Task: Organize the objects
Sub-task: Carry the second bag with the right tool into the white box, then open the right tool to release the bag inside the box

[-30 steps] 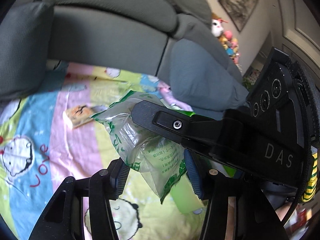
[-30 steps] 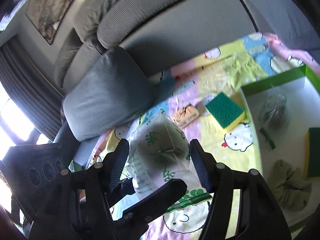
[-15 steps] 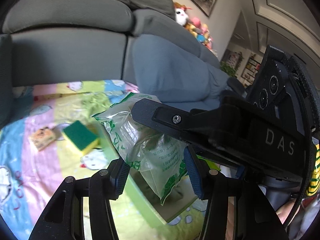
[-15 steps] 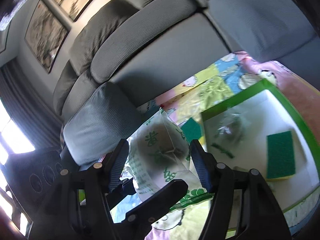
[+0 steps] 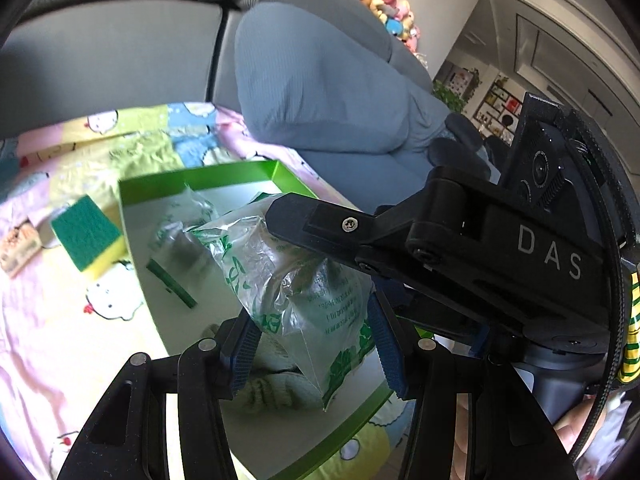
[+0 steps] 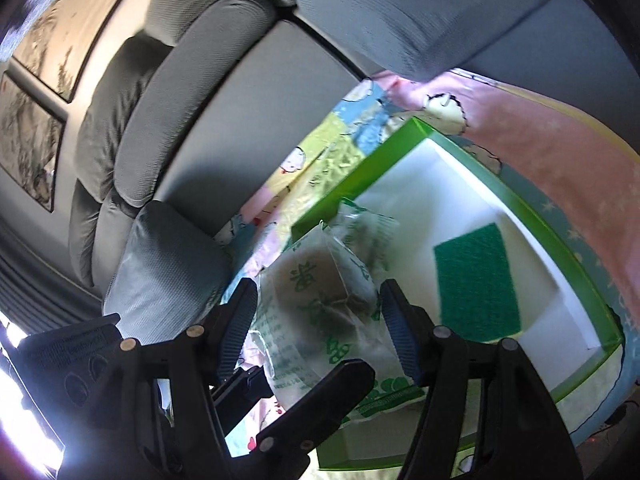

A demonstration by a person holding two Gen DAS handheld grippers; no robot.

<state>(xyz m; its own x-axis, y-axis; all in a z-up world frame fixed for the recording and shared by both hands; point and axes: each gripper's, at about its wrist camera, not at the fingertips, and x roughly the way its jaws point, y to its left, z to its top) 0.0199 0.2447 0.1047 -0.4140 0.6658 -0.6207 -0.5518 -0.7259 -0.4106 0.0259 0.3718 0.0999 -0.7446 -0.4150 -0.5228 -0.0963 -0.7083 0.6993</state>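
A clear plastic bag with green print [image 5: 304, 296] holds a brownish block and hangs in the air between both grippers. My left gripper [image 5: 314, 344] is shut on its lower part, blue pads pressing both sides. My right gripper [image 6: 318, 332] is shut on the same bag [image 6: 316, 304] from the opposite side; one of its fingers [image 5: 320, 228] crosses over the bag in the left wrist view. Below the bag lies a green-rimmed box [image 5: 200, 176] with a white inside [image 6: 424, 200].
Inside the box lie a green sponge [image 6: 476, 280], another clear packet [image 5: 180, 232] and a pale cloth [image 5: 272, 384]. On the cartoon blanket [image 5: 60, 340] left of the box sit a green-and-yellow sponge [image 5: 86, 238] and a small snack packet [image 5: 18, 244]. Grey sofa cushions [image 5: 320, 92] stand behind.
Both grippers, still holding the bag, have travelled sideways from above the blanket to above the green box. The loose sponge and snack packet have slid off to the left of the view.
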